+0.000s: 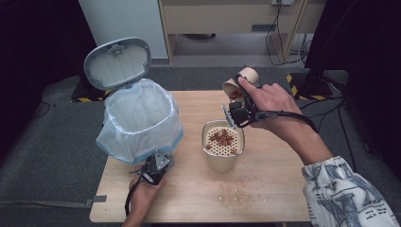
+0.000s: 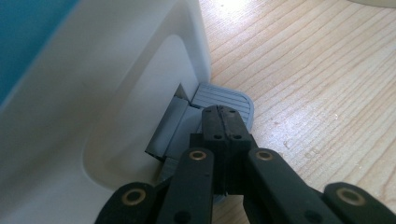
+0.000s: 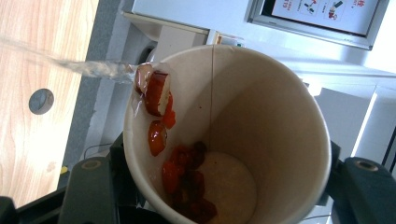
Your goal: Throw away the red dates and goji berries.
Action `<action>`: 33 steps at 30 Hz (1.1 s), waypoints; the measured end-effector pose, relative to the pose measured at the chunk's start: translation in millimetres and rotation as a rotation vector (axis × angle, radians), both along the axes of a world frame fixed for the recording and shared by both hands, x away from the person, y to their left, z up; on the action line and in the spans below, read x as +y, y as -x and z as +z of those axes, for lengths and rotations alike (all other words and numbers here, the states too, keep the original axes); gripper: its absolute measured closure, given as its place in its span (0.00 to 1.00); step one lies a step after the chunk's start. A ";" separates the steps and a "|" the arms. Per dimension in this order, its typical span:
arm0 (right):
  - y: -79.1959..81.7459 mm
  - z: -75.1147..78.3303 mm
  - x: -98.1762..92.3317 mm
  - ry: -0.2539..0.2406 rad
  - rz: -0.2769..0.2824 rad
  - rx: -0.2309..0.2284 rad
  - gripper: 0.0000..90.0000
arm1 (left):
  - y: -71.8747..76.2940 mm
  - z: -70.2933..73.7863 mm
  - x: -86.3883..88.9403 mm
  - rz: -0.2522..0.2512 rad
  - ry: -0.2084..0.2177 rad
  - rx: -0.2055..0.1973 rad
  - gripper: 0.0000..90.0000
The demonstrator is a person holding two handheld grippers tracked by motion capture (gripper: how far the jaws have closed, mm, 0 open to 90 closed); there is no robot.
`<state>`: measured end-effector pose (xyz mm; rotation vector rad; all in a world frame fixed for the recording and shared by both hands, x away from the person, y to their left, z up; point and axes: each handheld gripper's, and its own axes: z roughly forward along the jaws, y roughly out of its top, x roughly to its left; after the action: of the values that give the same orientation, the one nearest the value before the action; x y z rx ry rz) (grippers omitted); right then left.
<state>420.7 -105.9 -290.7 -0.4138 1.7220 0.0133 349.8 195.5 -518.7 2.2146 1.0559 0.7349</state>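
Observation:
A white pedal bin (image 1: pixel 139 118) lined with a pale blue bag stands at the table's left, its grey lid (image 1: pixel 117 63) raised. My left gripper (image 1: pixel 160 161) is shut, and its joined tips (image 2: pixel 223 116) rest on the bin's grey pedal (image 2: pixel 229 98). My right gripper (image 1: pixel 239 108) is shut on a paper cup (image 1: pixel 242 79), tipped over a beige container (image 1: pixel 206 130) with a perforated strainer top. Red fruit pieces (image 1: pixel 222 137) lie on the strainer. In the right gripper view, more red pieces (image 3: pixel 187 182) cling inside the cup (image 3: pixel 261 116), and a thin stream of liquid (image 3: pixel 93 67) runs from its lip.
Crumbs and wet spots (image 1: pixel 234 191) are scattered on the wooden table (image 1: pixel 274 189) in front of the container. The bin's white wall (image 2: pixel 93 107) stands close to the left of my left gripper. Cables and a cabinet are on the floor beyond the table.

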 end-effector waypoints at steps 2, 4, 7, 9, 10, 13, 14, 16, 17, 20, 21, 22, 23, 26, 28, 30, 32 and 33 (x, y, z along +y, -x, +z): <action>-0.5 0.4 -0.2 -0.007 -0.003 0.000 0.38 | 0.0 0.0 0.0 0.000 0.000 0.000 1.00; -0.9 1.8 -0.1 -0.011 -0.002 -0.002 0.38 | 0.0 0.0 0.0 0.000 0.000 0.000 1.00; -0.7 1.1 0.7 -0.008 -0.001 -0.007 0.38 | 0.0 0.0 0.0 0.000 0.000 0.000 1.00; 0.1 -2.5 2.3 0.016 0.006 -0.008 0.38 | 0.0 0.0 0.1 0.000 0.000 0.000 1.00; -0.4 -4.2 2.8 0.035 0.020 -0.011 0.38 | 0.0 0.1 0.0 -0.001 -0.002 0.001 1.00; -1.2 -3.6 2.6 0.038 0.011 -0.016 0.38 | 0.0 0.0 0.0 -0.001 -0.001 0.000 1.00; -1.8 -2.1 2.2 0.021 0.007 -0.018 0.38 | 0.0 0.0 0.1 0.000 0.000 0.000 1.00; -2.0 -2.1 3.1 0.015 0.006 -0.020 0.38 | 0.0 0.0 0.0 -0.001 0.000 0.000 1.00; -1.8 -5.8 4.5 0.039 0.016 -0.024 0.38 | 0.0 0.0 0.1 -0.001 -0.001 0.000 1.00; -1.2 -16.5 8.0 0.111 0.028 -0.020 0.38 | 0.0 0.1 0.2 -0.001 0.000 0.002 1.00; -2.2 -16.4 7.7 0.104 0.025 -0.023 0.38 | -0.1 0.0 0.2 0.000 0.002 0.001 1.00; -2.7 -15.4 7.1 0.088 0.020 -0.024 0.38 | 0.0 0.0 0.1 0.000 0.001 0.001 1.00; -3.3 -13.6 6.5 0.078 0.016 -0.024 0.38 | 0.0 0.0 0.0 -0.001 0.000 0.000 1.00; -3.3 -10.8 5.3 0.068 0.016 -0.030 0.38 | -0.1 0.0 0.2 0.000 0.002 0.001 1.00; -1.7 -10.7 5.6 0.077 0.017 -0.031 0.38 | -0.1 0.0 0.1 0.000 0.001 0.001 1.00; -1.6 -10.9 5.8 0.080 0.022 -0.032 0.38 | 0.0 0.0 0.0 0.000 0.000 0.000 1.00; -1.4 -11.2 6.0 0.086 0.023 -0.033 0.38 | 0.0 0.0 0.0 0.000 0.000 0.000 1.00; -1.1 -11.1 6.2 0.091 0.022 -0.033 0.38 | 0.0 0.0 0.0 0.000 0.000 0.000 1.00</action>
<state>421.8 -99.7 -301.9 -0.4969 1.6894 -0.0558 349.7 195.5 -518.7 2.2147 1.0560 0.7347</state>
